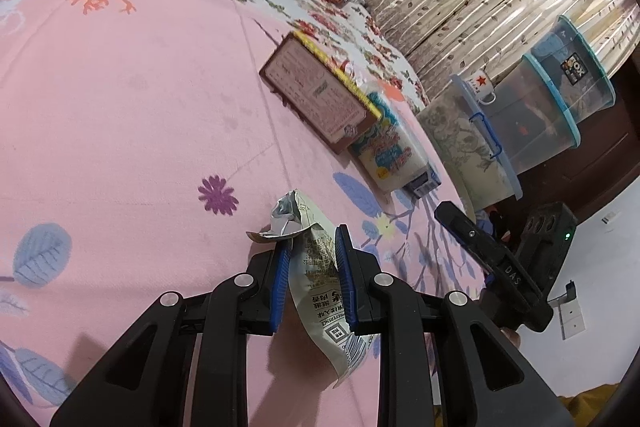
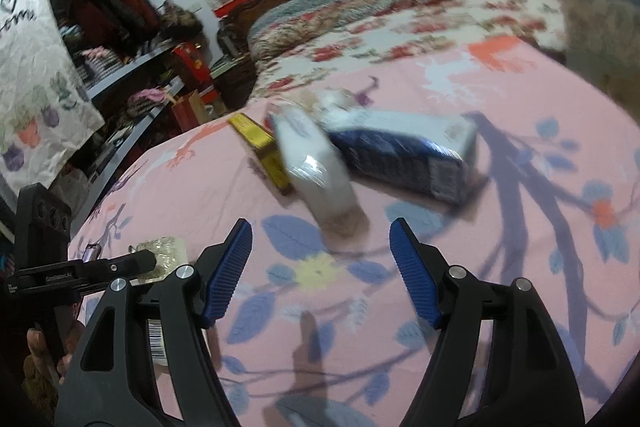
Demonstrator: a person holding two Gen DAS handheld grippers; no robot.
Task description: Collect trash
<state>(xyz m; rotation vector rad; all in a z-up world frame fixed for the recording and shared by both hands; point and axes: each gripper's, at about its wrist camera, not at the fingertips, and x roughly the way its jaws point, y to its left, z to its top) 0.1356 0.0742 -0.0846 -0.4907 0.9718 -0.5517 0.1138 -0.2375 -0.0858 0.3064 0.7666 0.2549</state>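
My left gripper (image 1: 312,261) is shut on a crumpled white snack wrapper (image 1: 316,291) just above the pink bedsheet (image 1: 140,127). The wrapper's torn foil top sticks out past the blue pads. Further along the bed lie a flat brown box (image 1: 316,95), a tissue pack (image 1: 388,155) and a dark blue box (image 1: 424,183). In the blurred right wrist view, my right gripper (image 2: 322,253) is open and empty over the sheet. It faces the tissue pack (image 2: 316,163), the blue box (image 2: 408,155) and the yellow-edged box (image 2: 264,147), a short way off.
The bed edge runs along the right in the left wrist view, with stacked clear storage bins (image 1: 552,115) and a star mug (image 1: 480,87) beyond it. A floral quilt (image 2: 360,7) covers the bed's far end. Cluttered shelves (image 2: 120,47) stand to the left.
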